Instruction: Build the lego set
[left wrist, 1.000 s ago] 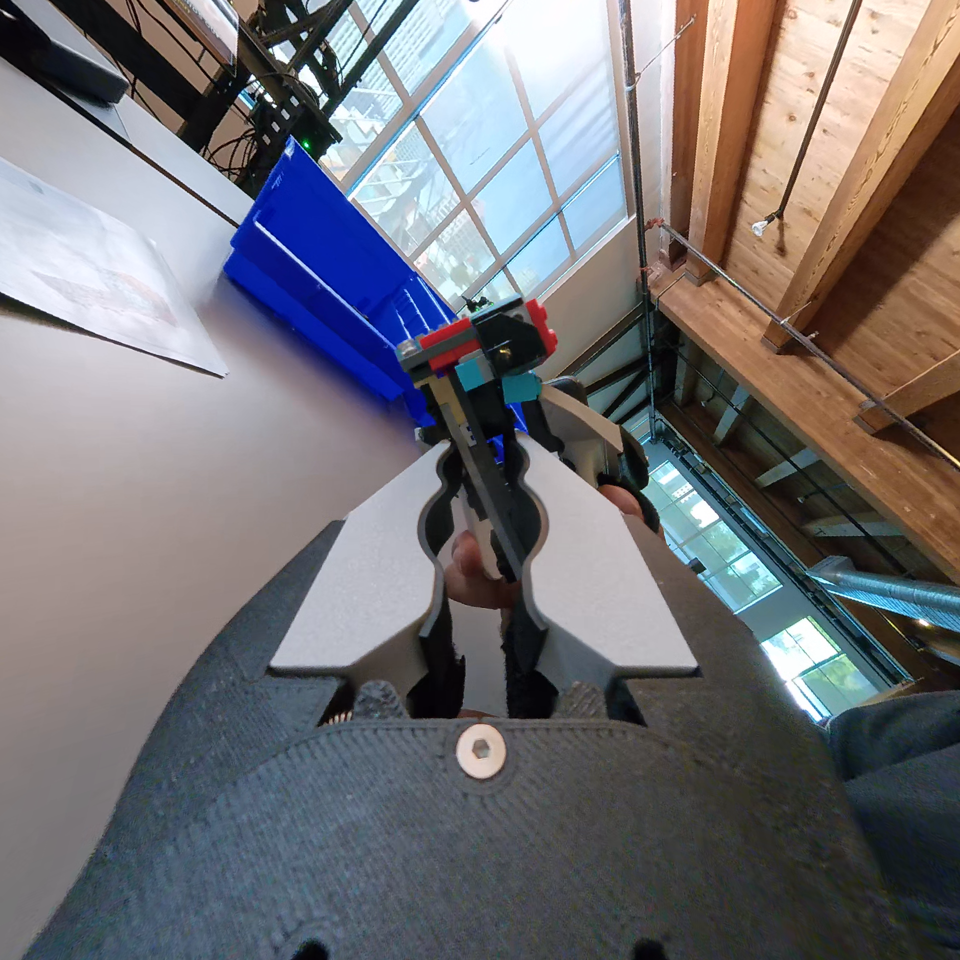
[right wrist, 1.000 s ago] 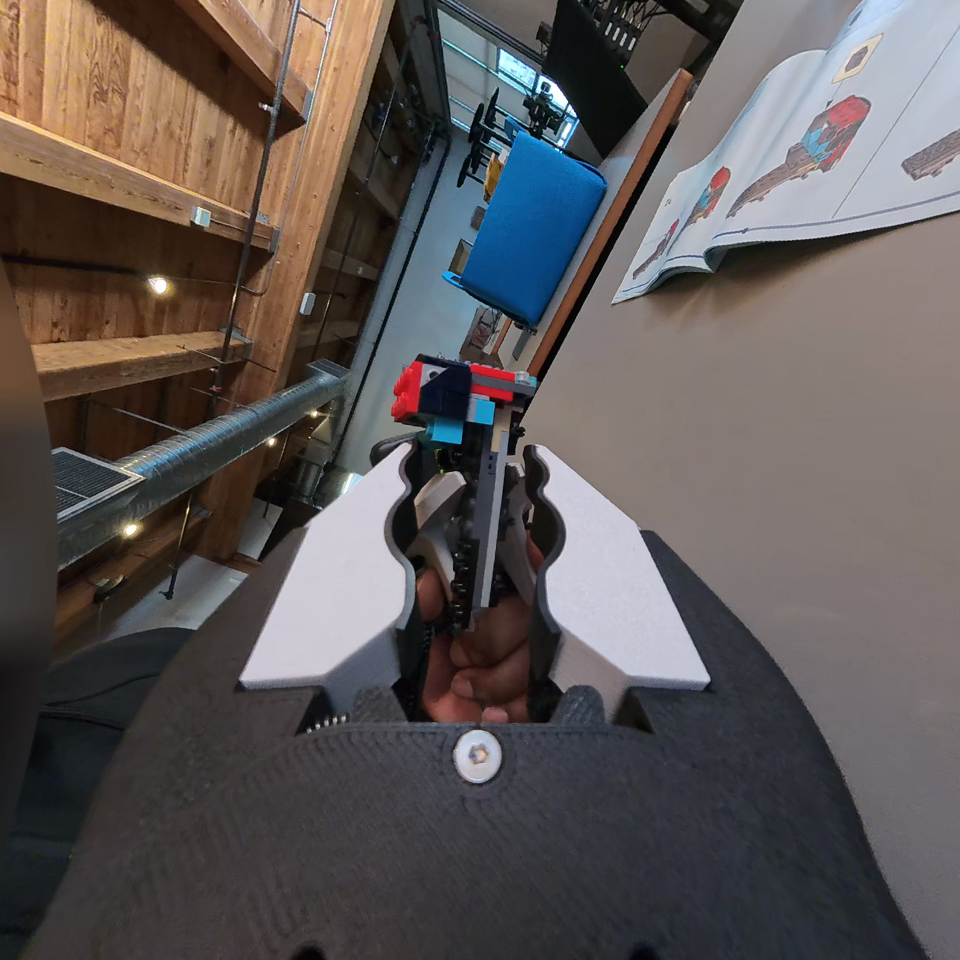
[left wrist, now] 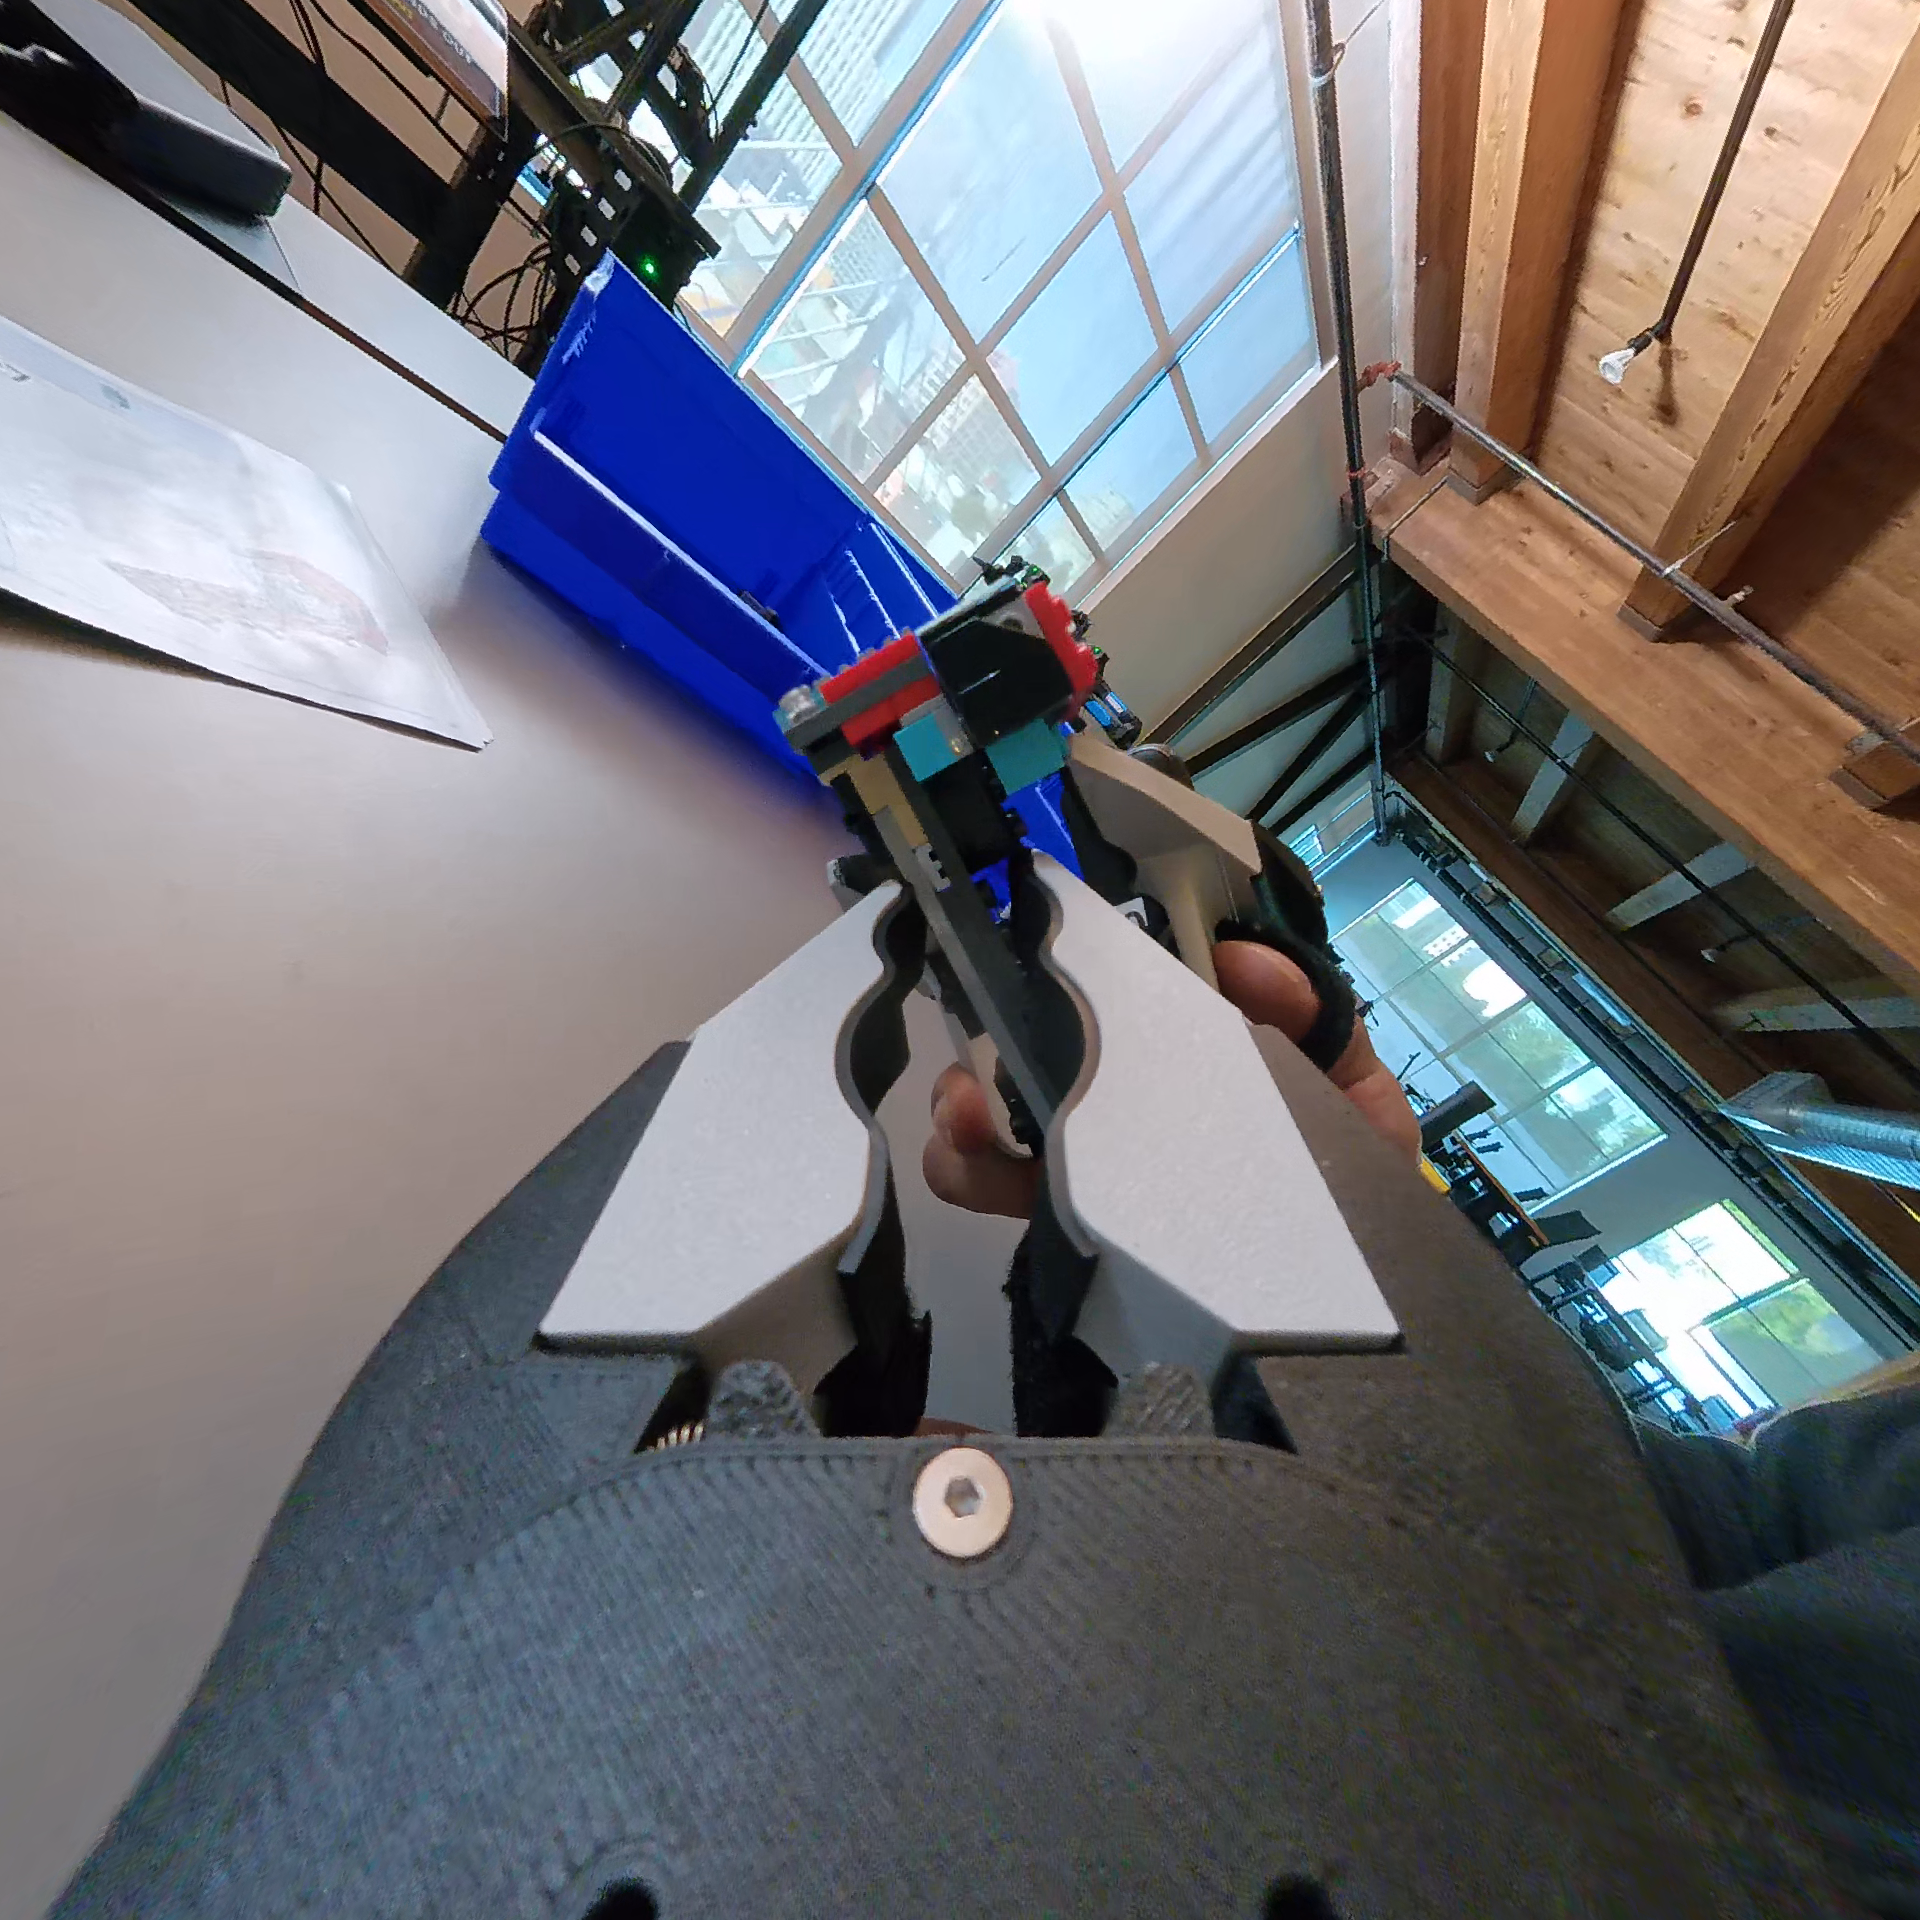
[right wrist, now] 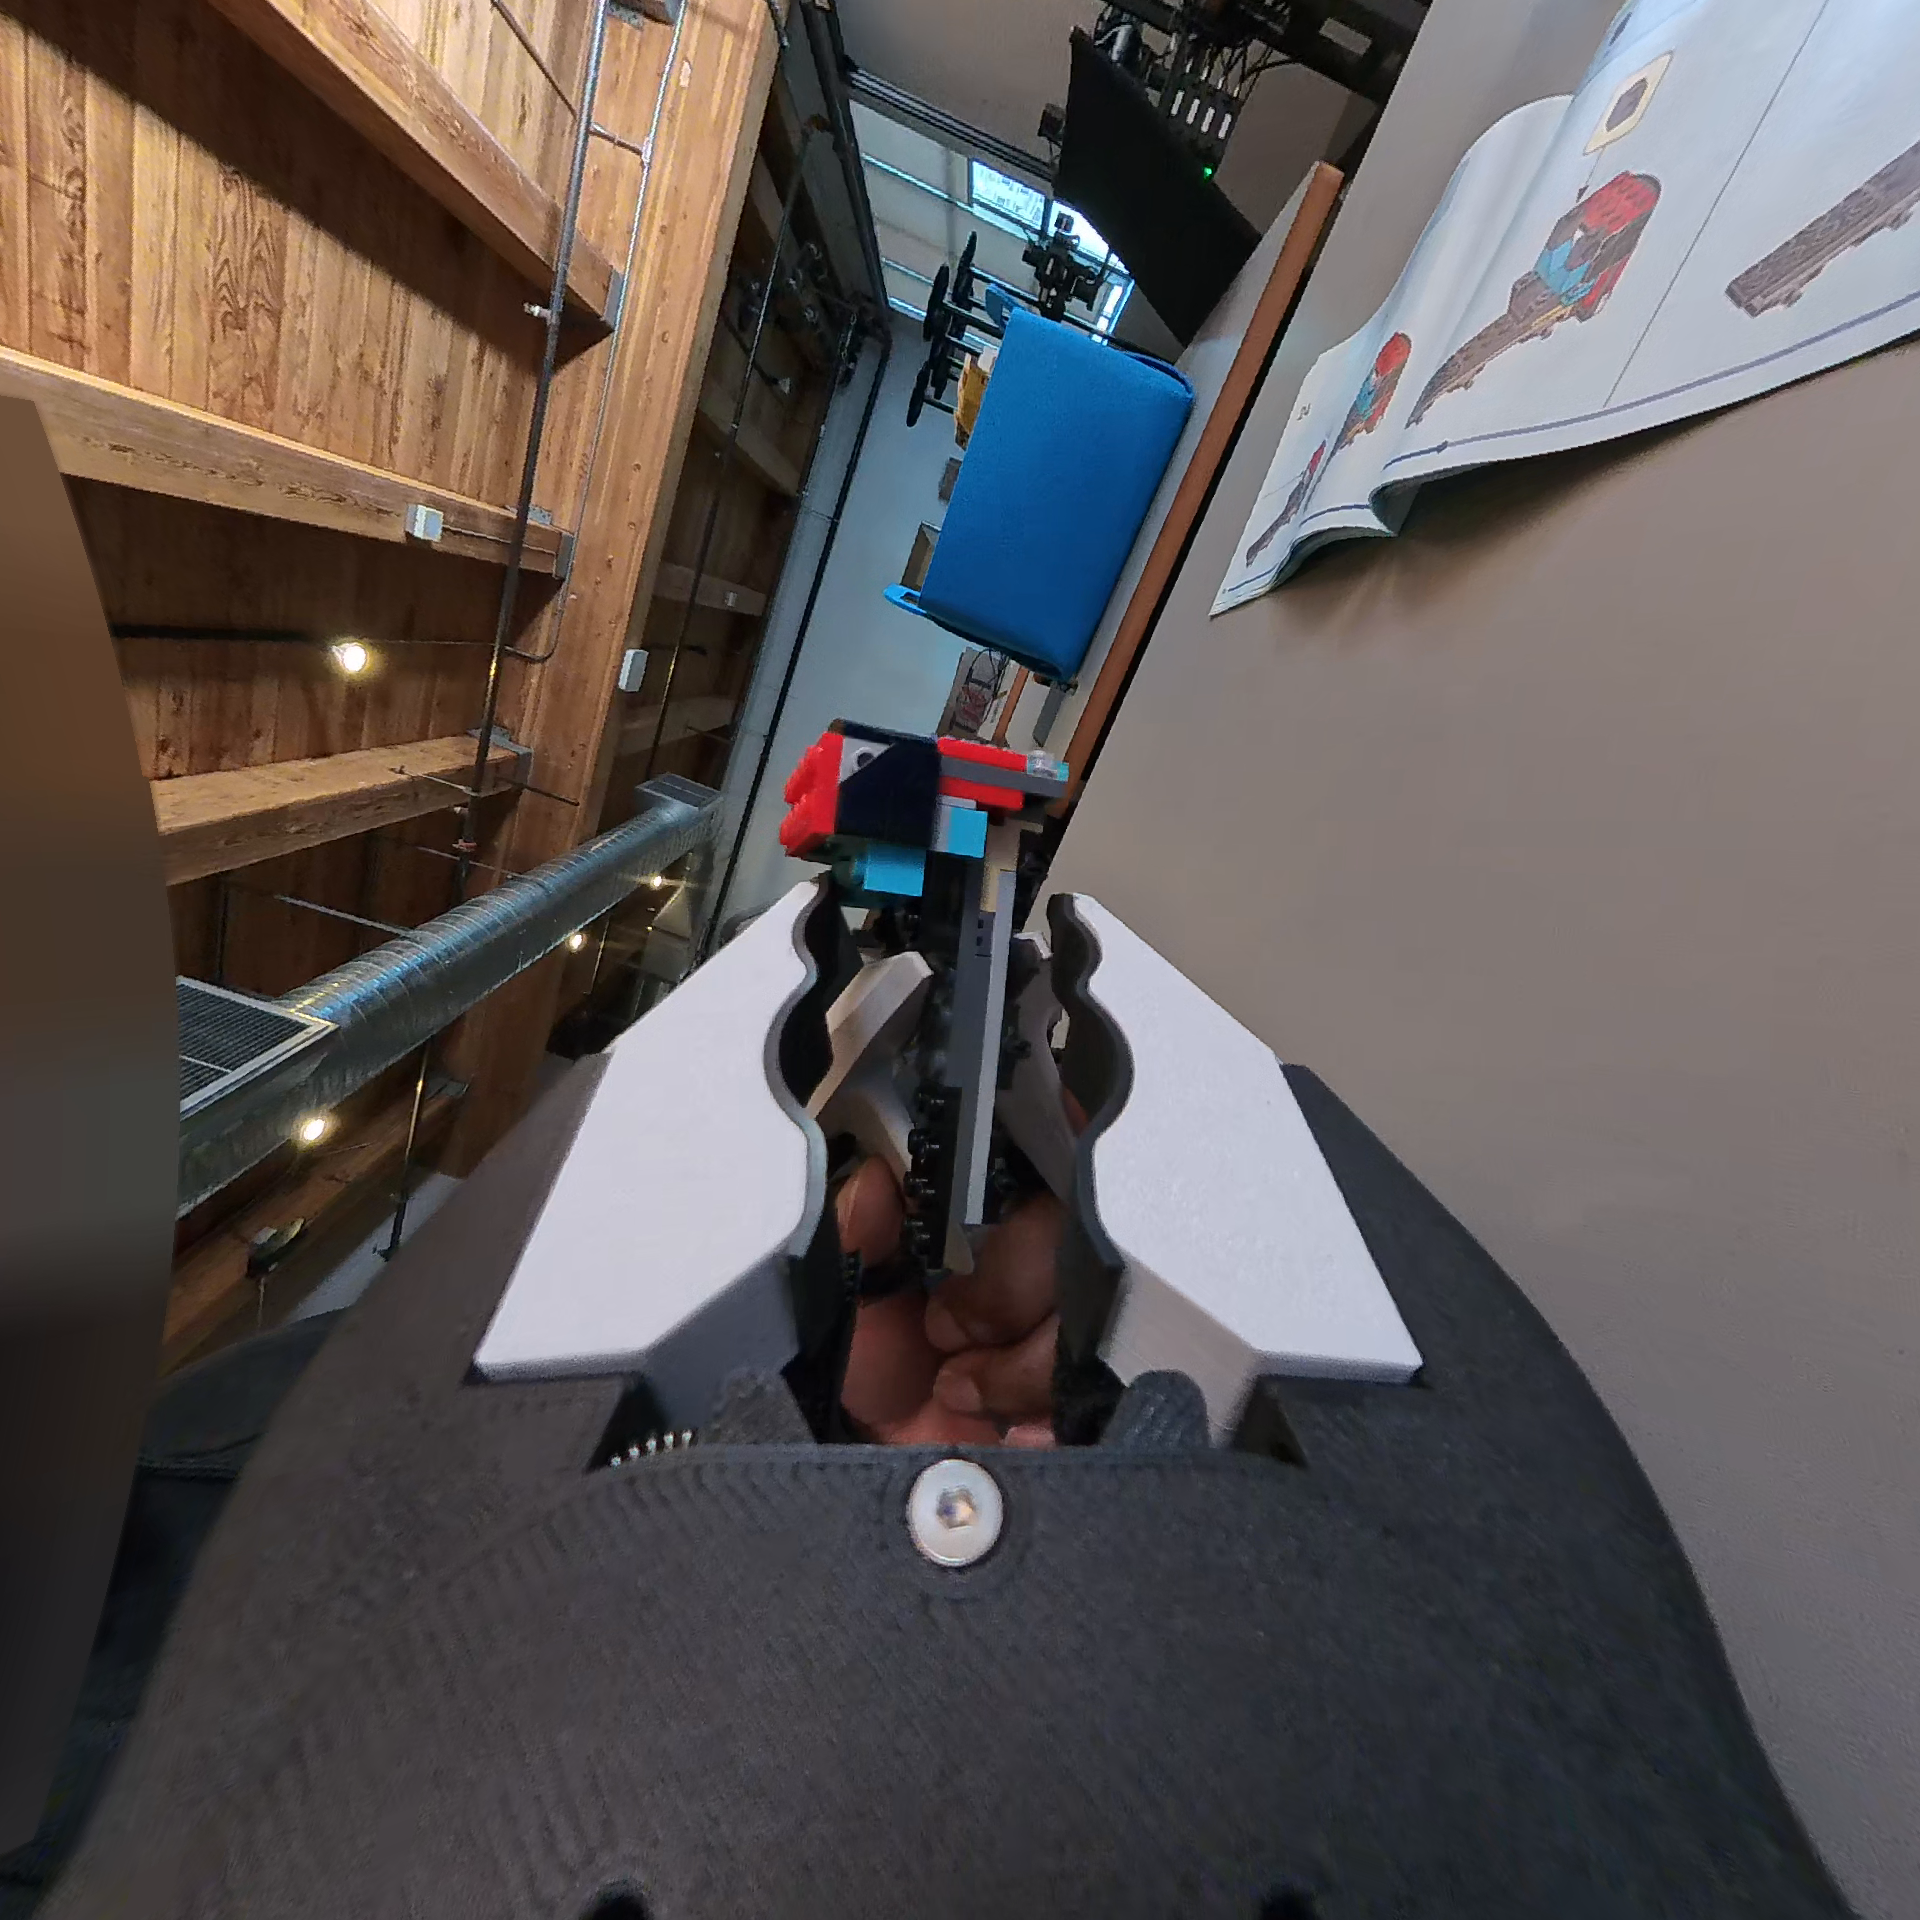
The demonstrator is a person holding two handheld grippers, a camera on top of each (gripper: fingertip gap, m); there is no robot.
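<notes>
Gripping lego model [left wrist: 940, 727], booklet [right wrist: 1558, 312] nearby.

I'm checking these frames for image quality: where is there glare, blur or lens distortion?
Left wrist view: the window is blown out at the top, and the booklet looks washed out. Right wrist view: a smooth blurred patch covers the left edge, lamps flare, and the table edge bows; the lego model stays sharp.

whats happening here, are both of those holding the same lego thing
Yes. A person holds a pair of tongs in each hand, and both the left tongs and the right tongs are shut on one half-built lego model, lifted off the grey table. Each grips its long dark base; the red, black and teal block is at the far end. The open booklet lies on the table, a blue bin behind.
</notes>
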